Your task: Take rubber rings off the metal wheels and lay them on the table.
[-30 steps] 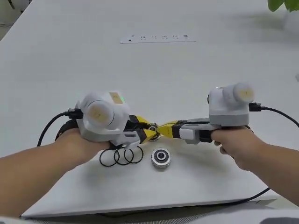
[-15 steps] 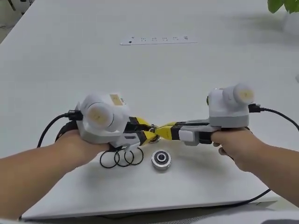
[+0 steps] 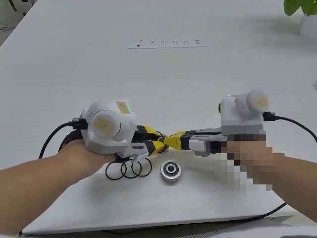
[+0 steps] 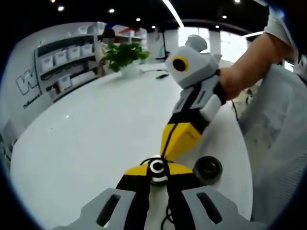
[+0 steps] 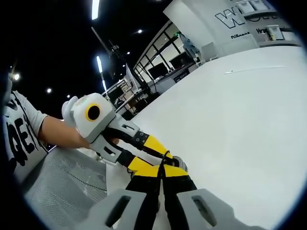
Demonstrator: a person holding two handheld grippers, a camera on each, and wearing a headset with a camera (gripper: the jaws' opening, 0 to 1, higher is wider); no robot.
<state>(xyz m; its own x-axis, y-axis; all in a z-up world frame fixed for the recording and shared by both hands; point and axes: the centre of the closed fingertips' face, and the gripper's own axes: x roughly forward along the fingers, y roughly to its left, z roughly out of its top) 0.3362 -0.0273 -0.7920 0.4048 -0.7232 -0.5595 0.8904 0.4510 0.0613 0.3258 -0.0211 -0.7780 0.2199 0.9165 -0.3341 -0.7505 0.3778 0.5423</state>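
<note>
My left gripper (image 3: 157,145) is shut on a small metal wheel (image 4: 157,167), held a little above the white table (image 3: 163,84). My right gripper (image 3: 171,141) meets it from the right, its yellow jaws closed at the wheel's rim on a thin black rubber ring (image 5: 166,157). In the right gripper view the wheel (image 5: 180,165) peeks out just past my right gripper (image 5: 162,168). A second metal wheel (image 3: 171,169) lies flat on the table below the jaws. Three loose black rubber rings (image 3: 129,167) lie in a row to its left.
A white power strip (image 3: 167,42) lies far back on the table. A green plant (image 3: 299,5) stands at the far right corner. Cables trail from both grippers, one along the table's front edge (image 3: 148,225).
</note>
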